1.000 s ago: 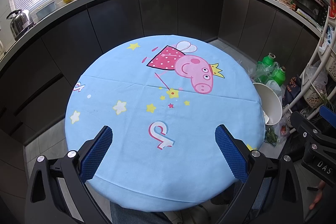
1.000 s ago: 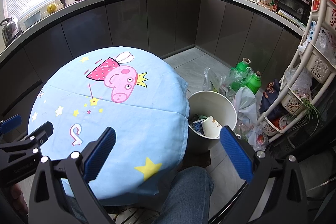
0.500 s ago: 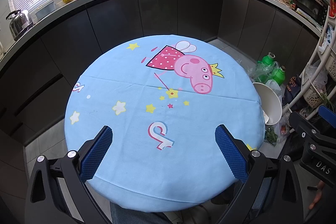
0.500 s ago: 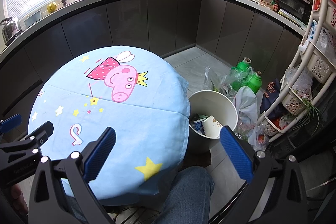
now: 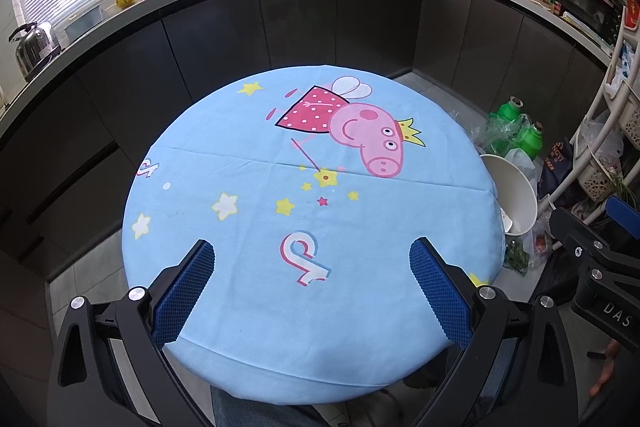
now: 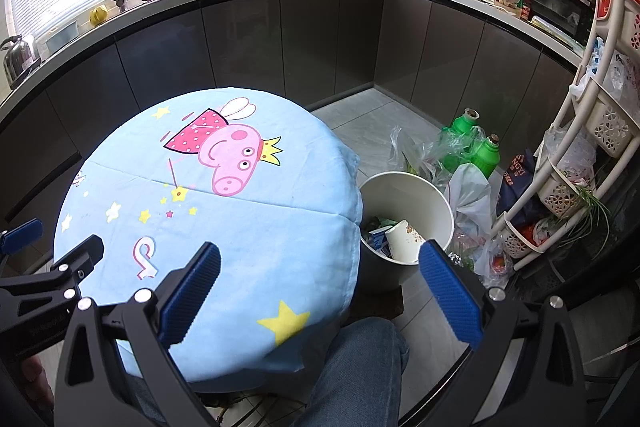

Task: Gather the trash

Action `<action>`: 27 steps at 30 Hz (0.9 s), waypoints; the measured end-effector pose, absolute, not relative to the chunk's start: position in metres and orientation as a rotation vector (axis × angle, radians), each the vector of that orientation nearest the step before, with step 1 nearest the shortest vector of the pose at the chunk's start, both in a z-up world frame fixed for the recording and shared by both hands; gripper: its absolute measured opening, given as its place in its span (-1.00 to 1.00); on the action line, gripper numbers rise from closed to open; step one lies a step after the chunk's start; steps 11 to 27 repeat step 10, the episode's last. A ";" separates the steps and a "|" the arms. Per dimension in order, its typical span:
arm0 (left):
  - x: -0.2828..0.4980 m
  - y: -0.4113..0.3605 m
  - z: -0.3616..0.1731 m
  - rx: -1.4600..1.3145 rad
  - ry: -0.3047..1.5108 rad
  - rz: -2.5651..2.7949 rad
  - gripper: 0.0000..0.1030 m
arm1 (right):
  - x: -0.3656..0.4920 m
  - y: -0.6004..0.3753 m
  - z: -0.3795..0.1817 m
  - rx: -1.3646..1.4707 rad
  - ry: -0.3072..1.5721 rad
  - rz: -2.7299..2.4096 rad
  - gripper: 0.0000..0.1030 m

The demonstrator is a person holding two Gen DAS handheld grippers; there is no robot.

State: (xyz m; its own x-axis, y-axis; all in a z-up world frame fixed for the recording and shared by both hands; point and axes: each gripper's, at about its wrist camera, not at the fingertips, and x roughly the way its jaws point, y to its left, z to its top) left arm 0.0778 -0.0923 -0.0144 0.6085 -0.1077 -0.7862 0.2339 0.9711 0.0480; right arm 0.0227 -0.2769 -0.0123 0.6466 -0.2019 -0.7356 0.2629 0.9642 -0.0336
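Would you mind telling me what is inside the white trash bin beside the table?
The white trash bin holds a stained paper cup lying tilted on blue-and-white wrappers. The table's blue cloth covers the bin's left edge; deeper contents are hidden.

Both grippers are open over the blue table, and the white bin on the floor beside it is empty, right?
Not quite. The bin is not empty: the right wrist view shows a paper cup and other trash inside. The rest holds: left gripper and right gripper are open over the table.
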 end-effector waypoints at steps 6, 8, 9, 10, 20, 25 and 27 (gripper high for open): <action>0.078 -0.092 -0.015 0.152 0.896 -0.195 0.83 | 0.025 -0.273 -0.016 0.084 0.828 -0.268 0.93; 0.078 -0.092 -0.015 0.155 0.895 -0.195 0.83 | 0.025 -0.272 -0.016 0.085 0.828 -0.267 0.93; 0.078 -0.092 -0.015 0.156 0.895 -0.195 0.83 | 0.025 -0.271 -0.017 0.085 0.828 -0.267 0.93; 0.078 -0.092 -0.015 0.156 0.895 -0.195 0.83 | 0.025 -0.271 -0.017 0.084 0.829 -0.267 0.93; 0.078 -0.092 -0.015 0.156 0.895 -0.195 0.83 | 0.025 -0.271 -0.017 0.084 0.829 -0.267 0.93; 0.078 -0.092 -0.015 0.156 0.895 -0.195 0.83 | 0.025 -0.271 -0.017 0.084 0.829 -0.267 0.93; 0.078 -0.092 -0.015 0.156 0.895 -0.195 0.83 | 0.025 -0.271 -0.017 0.084 0.829 -0.267 0.93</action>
